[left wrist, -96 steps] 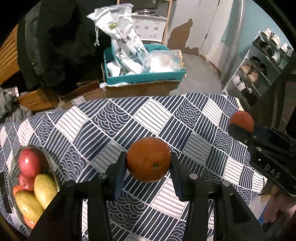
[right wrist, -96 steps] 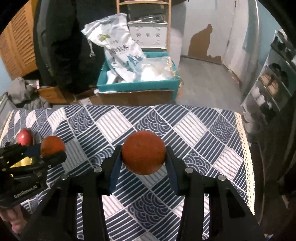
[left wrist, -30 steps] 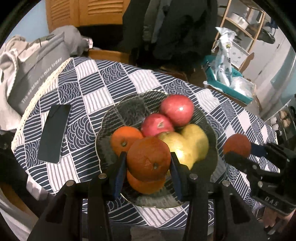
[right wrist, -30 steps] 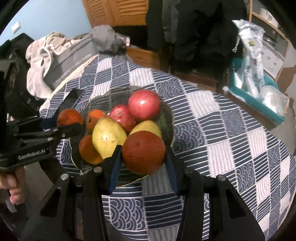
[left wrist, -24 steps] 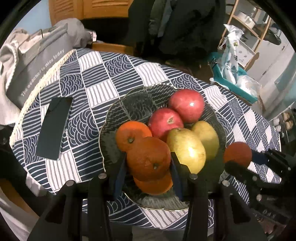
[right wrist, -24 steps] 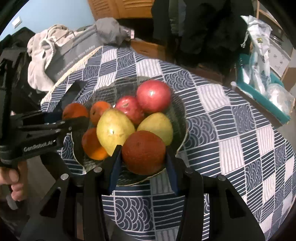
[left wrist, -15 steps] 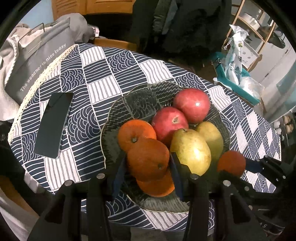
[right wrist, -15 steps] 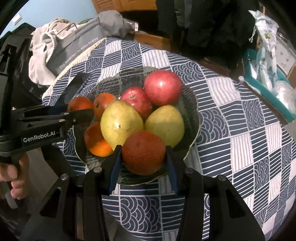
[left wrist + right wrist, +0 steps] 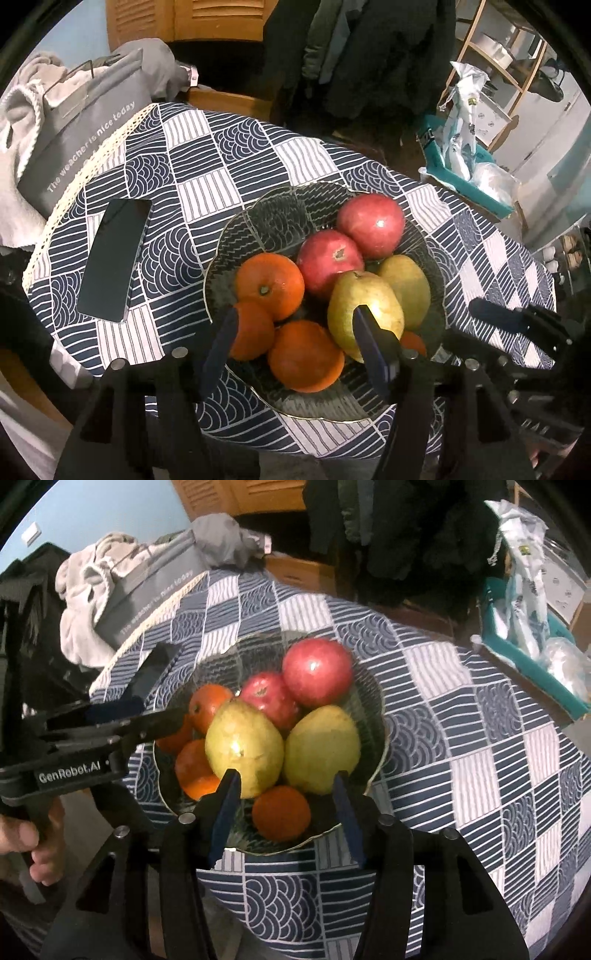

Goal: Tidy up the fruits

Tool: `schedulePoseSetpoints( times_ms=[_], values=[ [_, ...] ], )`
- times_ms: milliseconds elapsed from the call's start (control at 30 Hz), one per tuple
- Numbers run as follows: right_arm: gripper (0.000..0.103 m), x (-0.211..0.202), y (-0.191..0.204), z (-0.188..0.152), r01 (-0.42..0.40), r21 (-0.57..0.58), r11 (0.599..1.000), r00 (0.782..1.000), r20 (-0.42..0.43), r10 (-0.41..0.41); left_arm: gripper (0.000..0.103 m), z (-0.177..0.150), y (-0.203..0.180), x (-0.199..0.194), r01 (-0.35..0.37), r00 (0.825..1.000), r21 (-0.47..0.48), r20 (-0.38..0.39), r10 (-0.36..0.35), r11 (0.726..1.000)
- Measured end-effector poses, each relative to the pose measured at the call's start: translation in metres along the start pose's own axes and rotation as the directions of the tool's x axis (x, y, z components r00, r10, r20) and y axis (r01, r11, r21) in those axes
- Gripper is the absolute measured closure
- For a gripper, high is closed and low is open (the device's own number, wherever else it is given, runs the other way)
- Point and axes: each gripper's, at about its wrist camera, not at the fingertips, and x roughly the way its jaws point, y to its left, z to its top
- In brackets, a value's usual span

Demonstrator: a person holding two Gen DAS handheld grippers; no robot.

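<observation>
A glass bowl (image 9: 258, 218) (image 9: 373, 701) on the patterned tablecloth holds two red apples (image 9: 371, 225), two yellow-green pears (image 9: 364, 302) and several oranges. My left gripper (image 9: 295, 339) is open just above the bowl's near side, over an orange (image 9: 304, 354), with another orange (image 9: 253, 330) at its left finger. My right gripper (image 9: 282, 805) is open over a darker orange (image 9: 280, 812) lying at the bowl's front rim. The left gripper (image 9: 122, 716) also shows in the right wrist view, at the bowl's left side.
A black phone (image 9: 112, 258) lies on the cloth left of the bowl. A grey bag (image 9: 81, 144) and clothes sit at the table's far left edge. A teal box with plastic bags (image 9: 465, 162) stands on the floor beyond the table.
Both grippers have opened and let go of their oranges, which now lie in the bowl's near side. Both hover close over the bowl.
</observation>
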Motion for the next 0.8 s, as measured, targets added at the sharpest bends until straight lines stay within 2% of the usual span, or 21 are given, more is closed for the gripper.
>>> schedulePoseSetpoints(
  times_ms=[167, 267, 367, 467, 800],
  values=[
    [0.05, -0.021, -0.01, 0.006, 0.033, 0.028, 0.999, 0.998, 0.046, -0.035, 0.037, 0.002, -0.006, -0.014, 0.008, 1.0, 0.006, 0.023, -0.009, 1.0],
    [0.045, -0.036, -0.014, 0.01, 0.072, 0.03, 0.997, 0.994, 0.075, -0.074, 0.035, 0.004, -0.012, -0.024, -0.014, 0.999, 0.026, 0.048, 0.013, 1.0],
    [0.044, -0.05, -0.016, 0.012, 0.098, 0.033, 0.995, 0.99, 0.104, -0.101, 0.026, 0.005, -0.022, -0.036, -0.036, 0.995, 0.061, 0.09, 0.03, 0.998],
    [0.04, -0.063, -0.019, 0.013, 0.117, 0.038, 0.992, 0.984, 0.133, -0.121, 0.025, 0.007, -0.031, -0.049, -0.05, 0.991, 0.091, 0.128, 0.038, 0.995],
    [0.029, -0.108, -0.022, 0.013, 0.19, 0.068, 0.979, 0.951, 0.233, -0.201, 0.022, 0.011, -0.059, -0.085, -0.053, 0.979, 0.154, 0.203, 0.021, 0.987]
  ],
)
